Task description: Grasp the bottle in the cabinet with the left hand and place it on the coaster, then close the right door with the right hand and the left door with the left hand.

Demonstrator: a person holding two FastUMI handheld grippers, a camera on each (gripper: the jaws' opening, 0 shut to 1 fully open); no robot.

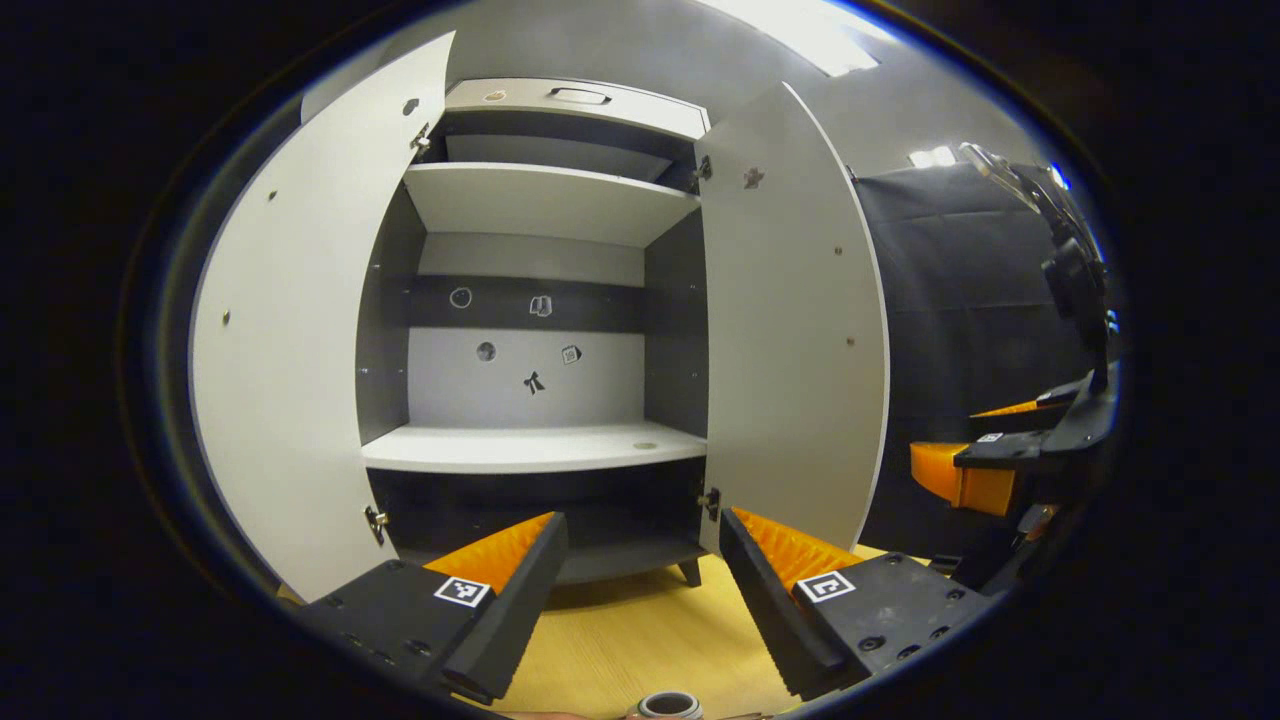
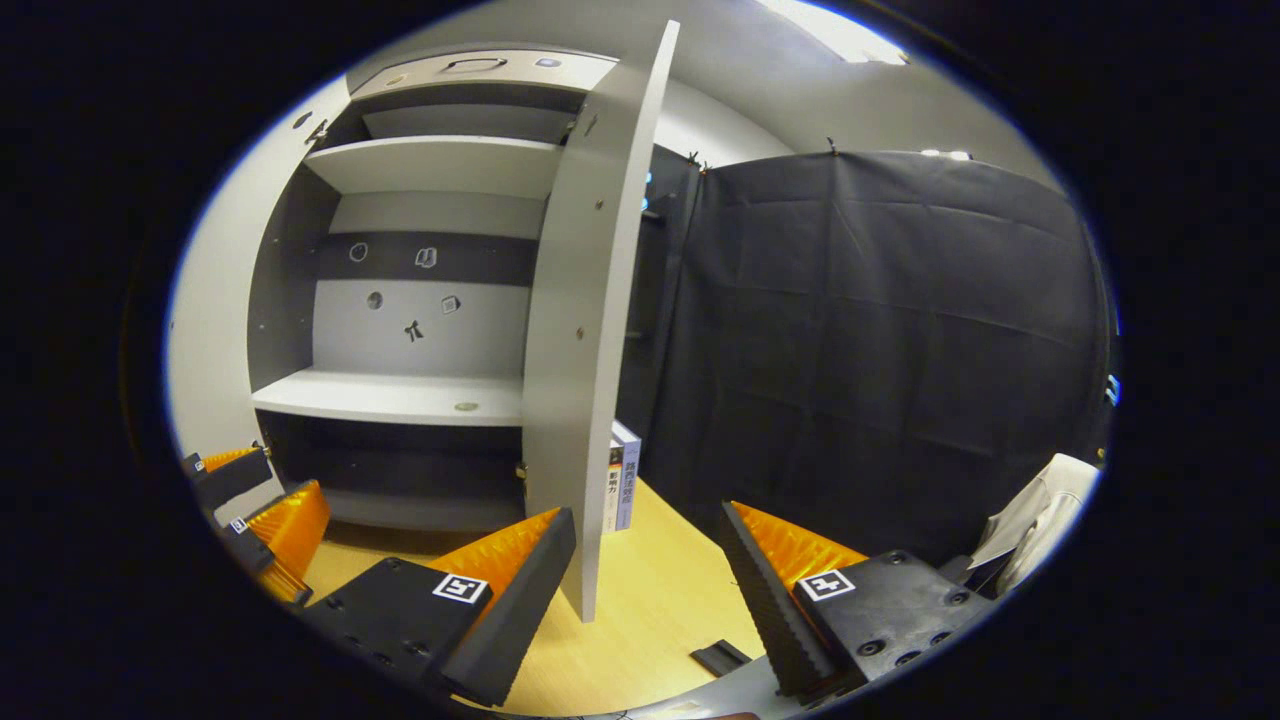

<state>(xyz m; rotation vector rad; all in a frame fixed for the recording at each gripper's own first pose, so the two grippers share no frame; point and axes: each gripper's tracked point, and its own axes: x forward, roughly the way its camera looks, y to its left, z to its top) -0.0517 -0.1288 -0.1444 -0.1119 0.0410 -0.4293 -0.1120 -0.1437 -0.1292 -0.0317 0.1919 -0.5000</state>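
The grey cabinet stands with both doors swung wide, its left door and right door flanking bare shelves. My left gripper is open in front of the lower shelf, with nothing between its fingers. Below it, at the near edge, a round grey bottle top peeks up from the wooden table. My right gripper hovers to the right of the right door. In the right gripper view, this gripper is open, close to the outer edge of the right door. The left gripper sits low at the left.
Upright books stand behind the right door on the light wooden table. A small black piece lies on the table near my right fingers. A pale cloth hangs at the far right against the black wall.
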